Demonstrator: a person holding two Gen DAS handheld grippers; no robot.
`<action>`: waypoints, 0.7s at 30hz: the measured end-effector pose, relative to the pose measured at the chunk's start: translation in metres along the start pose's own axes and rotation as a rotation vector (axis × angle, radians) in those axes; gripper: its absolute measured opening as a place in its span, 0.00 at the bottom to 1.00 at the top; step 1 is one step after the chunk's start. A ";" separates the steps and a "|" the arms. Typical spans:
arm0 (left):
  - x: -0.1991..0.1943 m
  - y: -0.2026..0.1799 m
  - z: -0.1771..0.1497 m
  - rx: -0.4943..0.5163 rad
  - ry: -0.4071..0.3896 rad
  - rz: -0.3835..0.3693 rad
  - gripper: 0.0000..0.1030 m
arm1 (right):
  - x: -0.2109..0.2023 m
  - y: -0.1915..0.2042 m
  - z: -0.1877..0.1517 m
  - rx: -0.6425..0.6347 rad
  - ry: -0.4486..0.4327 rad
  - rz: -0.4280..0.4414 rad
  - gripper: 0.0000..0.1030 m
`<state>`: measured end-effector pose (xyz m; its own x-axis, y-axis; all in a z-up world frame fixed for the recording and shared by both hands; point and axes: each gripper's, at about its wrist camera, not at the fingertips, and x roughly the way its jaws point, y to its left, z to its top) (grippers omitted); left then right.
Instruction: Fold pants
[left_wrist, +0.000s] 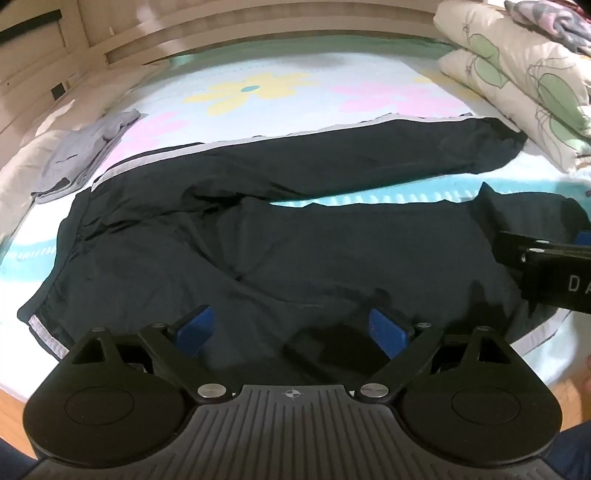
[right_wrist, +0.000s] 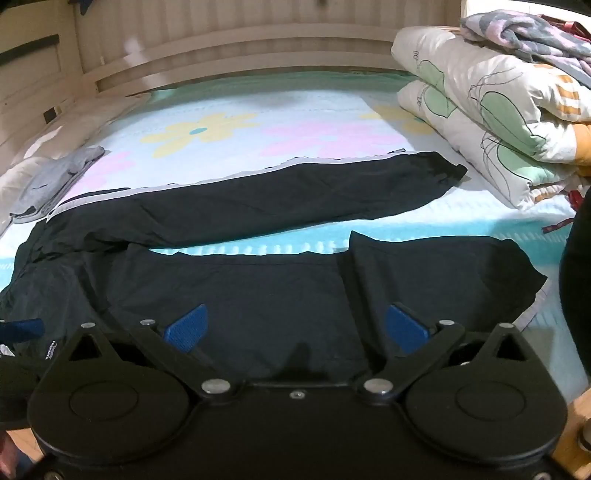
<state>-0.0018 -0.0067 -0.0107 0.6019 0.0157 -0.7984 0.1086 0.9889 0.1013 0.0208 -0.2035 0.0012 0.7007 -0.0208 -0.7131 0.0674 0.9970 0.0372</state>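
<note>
Pants (left_wrist: 332, 240): dark thin woven cloth, faint sheen, pale side stripe.
Bed sheet (left_wrist: 258, 96): matt quilted cloth, flower print.
Folded quilt (right_wrist: 480, 122), upper right: soft printed cotton.
Headboard (right_wrist: 240, 48): painted wood, smooth.
Left gripper (left_wrist: 291, 326): matt black plastic, blue textured pads (left_wrist: 197, 325), bright metal screws.

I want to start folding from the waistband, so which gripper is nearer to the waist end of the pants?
Left. The left gripper hovers open near the waist end of the pants; the right gripper is open farther along, toward the cuffs.
</note>
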 end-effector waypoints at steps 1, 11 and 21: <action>0.000 0.000 0.000 0.000 0.001 -0.002 0.89 | 0.000 0.000 0.000 0.002 0.000 0.000 1.00; -0.001 0.001 0.001 -0.004 0.005 -0.009 0.89 | 0.000 0.001 0.000 0.000 0.004 0.000 1.00; 0.000 -0.001 0.001 -0.002 0.010 -0.010 0.89 | 0.000 0.001 0.000 0.001 0.005 0.001 1.00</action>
<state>-0.0015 -0.0076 -0.0104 0.5931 0.0073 -0.8051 0.1133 0.9892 0.0925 0.0211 -0.2022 0.0013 0.6974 -0.0199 -0.7164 0.0677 0.9970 0.0382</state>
